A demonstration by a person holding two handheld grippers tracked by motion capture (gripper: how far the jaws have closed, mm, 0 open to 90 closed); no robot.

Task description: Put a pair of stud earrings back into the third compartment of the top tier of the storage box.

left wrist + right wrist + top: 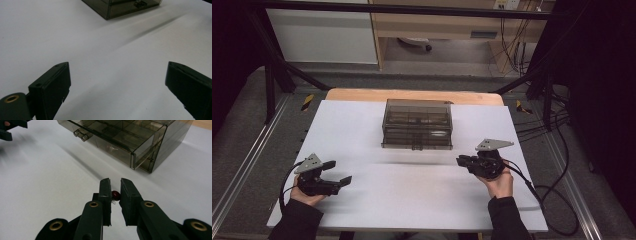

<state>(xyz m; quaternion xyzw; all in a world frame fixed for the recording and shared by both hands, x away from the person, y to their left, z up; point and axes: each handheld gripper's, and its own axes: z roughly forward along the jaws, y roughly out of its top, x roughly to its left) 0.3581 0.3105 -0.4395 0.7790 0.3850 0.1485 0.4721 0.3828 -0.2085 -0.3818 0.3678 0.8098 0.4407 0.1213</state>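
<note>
Nearest the person, the right gripper (pixel 115 188) has its jaws drawn close around a small dark-red object (pixel 115 194), pinched between the pads above the white table (pixel 412 195), while the left gripper (pixel 337 172) rests low at the left with jaws spread wide and nothing between them. Farther back stands the smoky clear drawer box (pixel 417 123), well apart from both grippers

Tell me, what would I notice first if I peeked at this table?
Probably the smoky see-through plastic drawer box sitting in the middle of the white table. Next, the right black two-jaw gripper, whose jaws are pinched on a tiny dark red bead in front of that box. The left black gripper waits open near the table's left edge.
</note>
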